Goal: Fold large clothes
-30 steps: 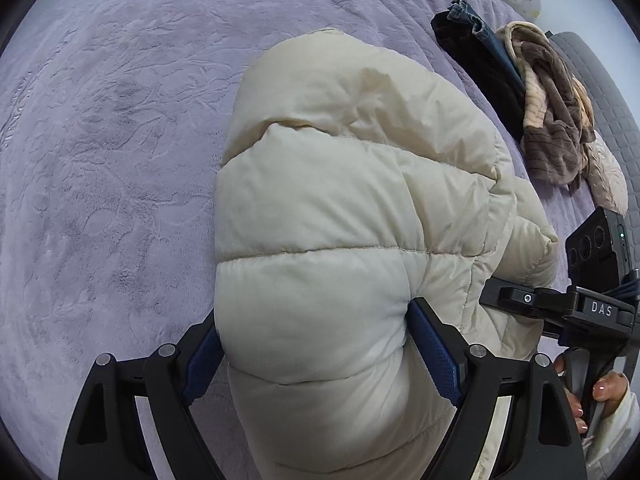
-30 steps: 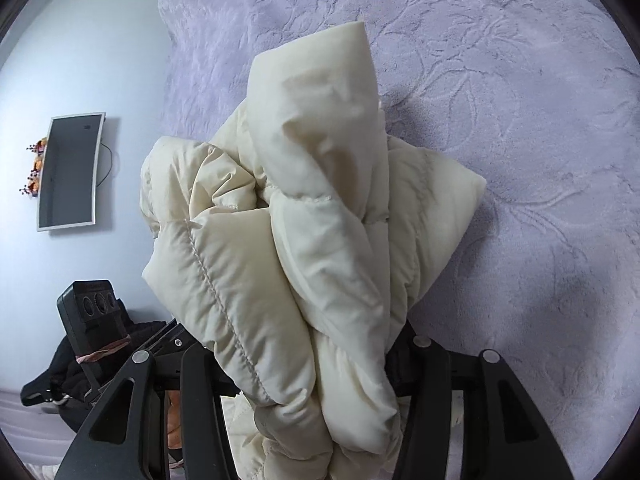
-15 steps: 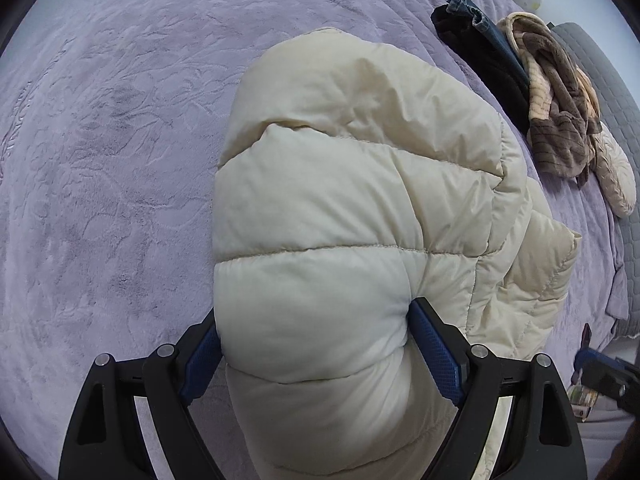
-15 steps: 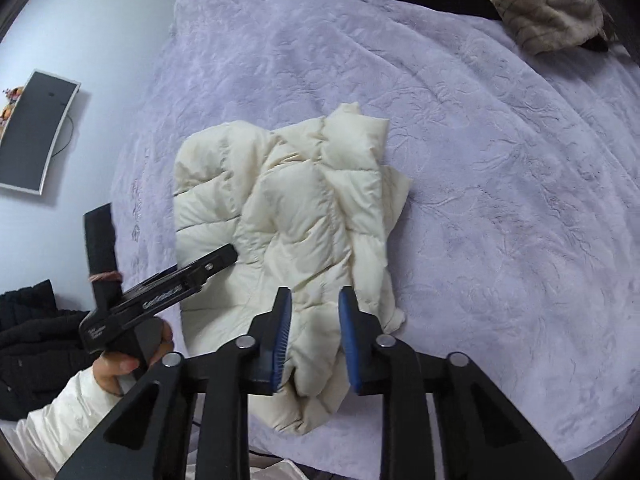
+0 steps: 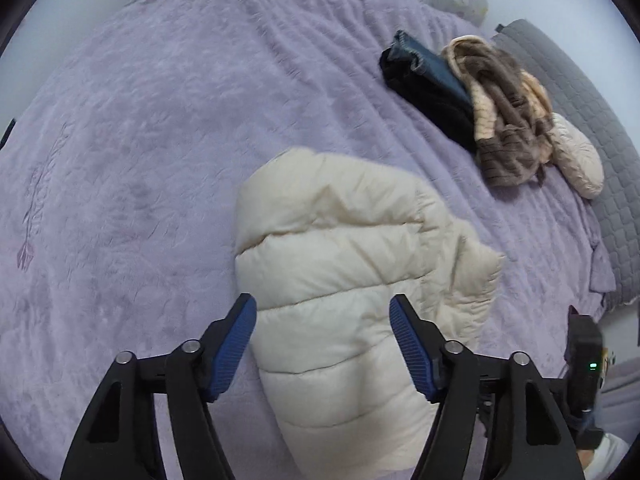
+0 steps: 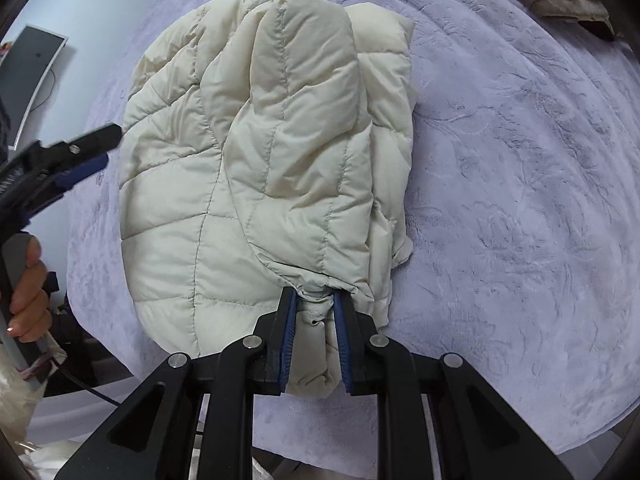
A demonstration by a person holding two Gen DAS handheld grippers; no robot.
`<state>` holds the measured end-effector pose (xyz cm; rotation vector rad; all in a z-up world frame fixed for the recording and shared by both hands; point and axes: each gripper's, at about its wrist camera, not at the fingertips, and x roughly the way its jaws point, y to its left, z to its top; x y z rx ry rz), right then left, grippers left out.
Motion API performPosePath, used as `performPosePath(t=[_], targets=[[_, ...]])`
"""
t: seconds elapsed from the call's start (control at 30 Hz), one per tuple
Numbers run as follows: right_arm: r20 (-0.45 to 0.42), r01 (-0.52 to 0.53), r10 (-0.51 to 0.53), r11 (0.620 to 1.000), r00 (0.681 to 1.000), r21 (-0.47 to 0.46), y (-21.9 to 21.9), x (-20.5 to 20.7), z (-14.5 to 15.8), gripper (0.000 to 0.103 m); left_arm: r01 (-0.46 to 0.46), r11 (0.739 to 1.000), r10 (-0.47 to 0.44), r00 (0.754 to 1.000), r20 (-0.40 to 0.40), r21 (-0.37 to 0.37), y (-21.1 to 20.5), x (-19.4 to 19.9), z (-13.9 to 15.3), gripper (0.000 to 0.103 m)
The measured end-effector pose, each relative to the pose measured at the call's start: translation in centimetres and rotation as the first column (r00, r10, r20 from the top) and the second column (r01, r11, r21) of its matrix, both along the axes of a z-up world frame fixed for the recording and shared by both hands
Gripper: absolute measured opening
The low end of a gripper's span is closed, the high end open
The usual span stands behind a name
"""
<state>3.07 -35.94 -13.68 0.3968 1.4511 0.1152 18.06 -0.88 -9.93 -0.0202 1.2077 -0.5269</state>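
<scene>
Two grippers work the cream puffer jacket [image 6: 264, 168] on the bed [image 6: 520, 200]: right gripper [image 6: 314, 300] pinching its hem, left gripper [image 5: 322, 340] spread and just narrowing above it, so tugging could unroll the springy fold

The puffer jacket [image 6: 260, 152] is cream with quilted stitch lines. The bedspread [image 5: 140, 128] is pale lilac, embossed with a leafy pattern. Far right lie a black garment [image 5: 424, 92], a brown-and-tan striped knit [image 5: 508, 120] and a grey quilted cushion [image 5: 592, 112]. The grippers are black with blue ribbed pads [image 5: 410, 350].
</scene>
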Motion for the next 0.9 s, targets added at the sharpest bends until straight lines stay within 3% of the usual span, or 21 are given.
performPosePath(t=[0.1, 0.17, 0.27, 0.43, 0.67, 0.9], targets=[[-0.009, 0.011, -0.011, 1.000, 1.000, 0.000, -0.1, -0.4, -0.6, 0.021, 0.090, 0.995, -0.088, 0.996, 0.030, -0.044, -2.7, 0.8, 1.0, 0.068], [-0.013, 0.020, -0.020, 1.000, 1.000, -0.005, -0.3, -0.4, -1.0, 0.021, 0.121, 0.991, -0.121, 0.993, 0.002, -0.058, -4.6, 1.8, -0.1, 0.068], [-0.020, 0.033, -0.033, 0.999, 0.999, -0.012, -0.7, -0.4, -2.1, 0.021, 0.093, 0.994, -0.098, 0.992, -0.081, -0.059, -6.6, 4.1, -3.3, 0.068], [-0.008, 0.068, -0.068, 0.998, 0.998, 0.012, -0.7, -0.6, -3.4, 0.021, 0.057, 0.998, -0.059, 0.989, -0.139, -0.020, -8.5, 6.1, -7.5, 0.068], [-0.013, 0.084, -0.084, 0.995, 0.996, 0.045, -1.1, 0.4, -5.3, 0.021, 0.096, 0.994, -0.090, 0.988, -0.122, 0.043, -10.7, 6.5, -10.7, 0.069], [-0.026, 0.079, -0.078, 0.995, 0.997, 0.065, -2.2, 0.3, -4.8, 0.021, 0.093, 0.994, -0.087, 0.990, -0.114, 0.048, -10.6, 6.4, -11.0, 0.069]])
